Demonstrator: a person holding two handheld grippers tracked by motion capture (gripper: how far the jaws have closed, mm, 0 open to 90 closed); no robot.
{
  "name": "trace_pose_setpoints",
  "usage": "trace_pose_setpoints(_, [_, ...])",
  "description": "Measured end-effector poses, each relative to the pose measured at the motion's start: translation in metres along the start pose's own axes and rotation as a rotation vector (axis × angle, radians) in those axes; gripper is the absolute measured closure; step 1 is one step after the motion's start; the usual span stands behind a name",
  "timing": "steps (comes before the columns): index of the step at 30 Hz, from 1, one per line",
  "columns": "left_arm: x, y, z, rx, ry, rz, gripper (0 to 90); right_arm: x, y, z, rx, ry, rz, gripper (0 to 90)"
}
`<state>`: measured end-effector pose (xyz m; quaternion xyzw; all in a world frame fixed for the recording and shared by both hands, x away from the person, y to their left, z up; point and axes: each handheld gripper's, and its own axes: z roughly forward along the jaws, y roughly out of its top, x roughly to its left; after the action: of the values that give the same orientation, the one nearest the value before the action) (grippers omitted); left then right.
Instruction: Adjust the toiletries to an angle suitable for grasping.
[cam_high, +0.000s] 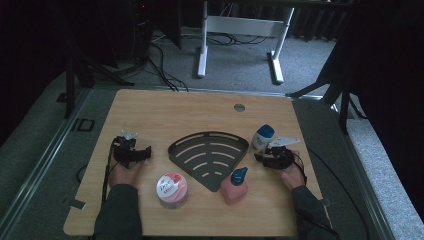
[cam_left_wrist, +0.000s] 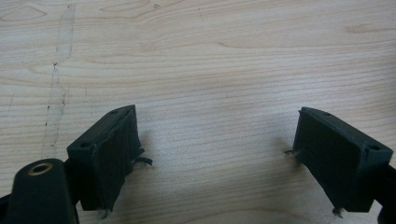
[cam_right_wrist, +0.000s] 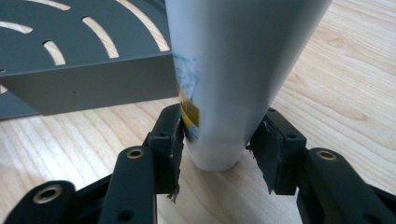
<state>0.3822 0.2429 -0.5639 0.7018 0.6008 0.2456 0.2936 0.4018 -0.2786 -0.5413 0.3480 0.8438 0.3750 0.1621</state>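
two grippers over the surface (cam_high: 150, 107): right gripper (cam_right_wrist: 219, 154) jaws clamp the white bottle (cam_right_wrist: 233, 70) beside the dark rack (cam_right_wrist: 84, 60); left gripper (cam_left_wrist: 217, 158) jaws spread wide, grasping nothing.

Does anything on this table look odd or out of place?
Mostly tidy. One oddity: the white bottle stands on its narrow end, blue cap upward, gripped low by the right tool, beside the dark slotted corner rack. The tool's black pads look frayed at their edges.

A lab was shown: a wooden bench (cam_high: 200, 107) was ringed by dark curtains (cam_high: 30, 45), floor cables (cam_high: 162, 70) and stands (cam_high: 75, 75).
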Motion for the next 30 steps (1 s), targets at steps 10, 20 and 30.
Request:
trace_pose_setpoints(10, [0.0, 0.0, 0.0, 0.0, 0.0, 0.0, 14.4, 0.0, 0.002, 0.004, -0.005, 0.0, 0.002, 54.5])
trace_pose_setpoints(20, [0.0, 0.0, 0.0, 0.0, 0.0, 0.0, 14.5, 0.001, 0.001, 0.002, 0.0, 0.003, 0.012, 48.5])
trace_pose_setpoints(30, [0.0, 0.0, 0.0, 0.0, 0.0, 0.0, 14.5, 0.014, -0.023, -0.022, 0.006, -0.021, 0.05, 41.6])
